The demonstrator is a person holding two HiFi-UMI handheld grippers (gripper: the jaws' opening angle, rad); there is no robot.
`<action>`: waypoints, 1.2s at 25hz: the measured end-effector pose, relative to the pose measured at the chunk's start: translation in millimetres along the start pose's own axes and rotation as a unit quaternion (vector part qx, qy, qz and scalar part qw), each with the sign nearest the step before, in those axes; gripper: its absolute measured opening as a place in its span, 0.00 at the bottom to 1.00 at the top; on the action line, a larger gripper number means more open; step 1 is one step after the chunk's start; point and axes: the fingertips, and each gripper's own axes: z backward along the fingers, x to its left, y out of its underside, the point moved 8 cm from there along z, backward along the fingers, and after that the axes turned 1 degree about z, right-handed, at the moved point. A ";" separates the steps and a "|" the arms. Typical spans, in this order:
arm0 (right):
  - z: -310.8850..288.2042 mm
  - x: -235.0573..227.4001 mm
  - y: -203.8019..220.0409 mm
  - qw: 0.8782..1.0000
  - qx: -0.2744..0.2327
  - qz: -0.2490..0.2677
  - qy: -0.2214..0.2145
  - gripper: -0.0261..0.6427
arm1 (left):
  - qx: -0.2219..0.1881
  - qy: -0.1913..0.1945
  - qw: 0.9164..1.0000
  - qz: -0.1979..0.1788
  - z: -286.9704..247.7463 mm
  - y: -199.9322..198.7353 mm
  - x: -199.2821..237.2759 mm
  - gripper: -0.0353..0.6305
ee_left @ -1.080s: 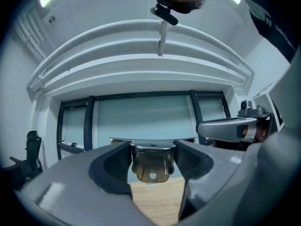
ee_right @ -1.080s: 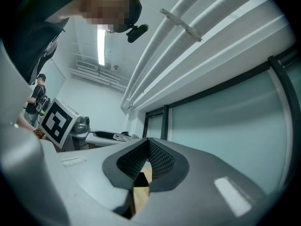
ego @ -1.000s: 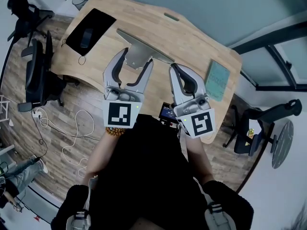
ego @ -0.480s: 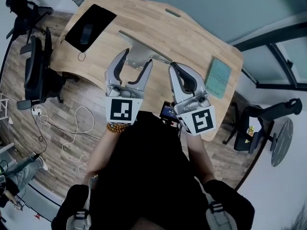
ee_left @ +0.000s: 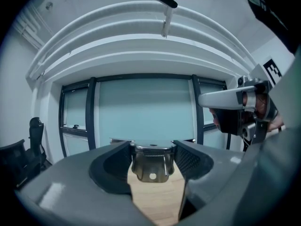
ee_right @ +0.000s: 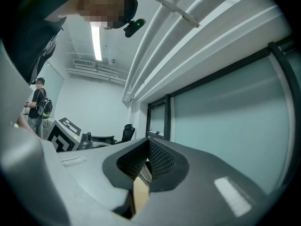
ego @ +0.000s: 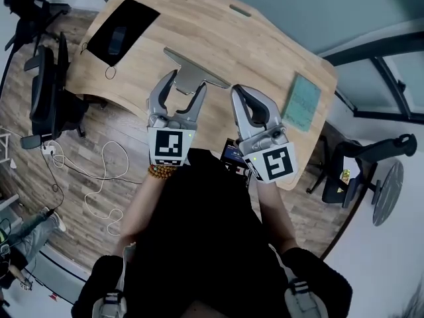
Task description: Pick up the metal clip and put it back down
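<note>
The metal clip (ego: 192, 68), a flat grey T-shaped piece, lies on the wooden desk (ego: 265, 52) near its front edge. My left gripper (ego: 187, 85) is open, and its two fingers stand on either side of the clip's near end. In the left gripper view the clip (ee_left: 152, 166) sits between the open jaws of the left gripper (ee_left: 151, 150), with its toothed end and a small hole facing the camera. My right gripper (ego: 240, 93) hovers just to the right of the clip, shut and holding nothing. In the right gripper view the right gripper (ee_right: 146, 155) shows its pads almost together.
A black mat with a mouse (ego: 122, 33) lies at the desk's left end and a green notebook (ego: 302, 103) at its right end. A small dark device (ego: 233, 154) sits at the front edge. Office chairs (ego: 46, 91) stand left and right, and cables (ego: 99, 177) lie on the floor.
The head view has shifted a little. Both grippers keep nearly the same places around the clip, the left still open and the right still shut.
</note>
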 end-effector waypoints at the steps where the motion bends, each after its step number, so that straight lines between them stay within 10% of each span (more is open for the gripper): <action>1: 0.1 0.0 1.6 1.000 0.003 -0.001 0.000 0.07 | 0.005 0.001 1.000 0.001 -0.9 5.0 -0.3 0.48; 30: -6.0 5.8 47.3 0.996 0.085 -0.008 -0.019 0.07 | 0.172 0.032 0.985 0.004 -36.6 180.6 -12.4 0.48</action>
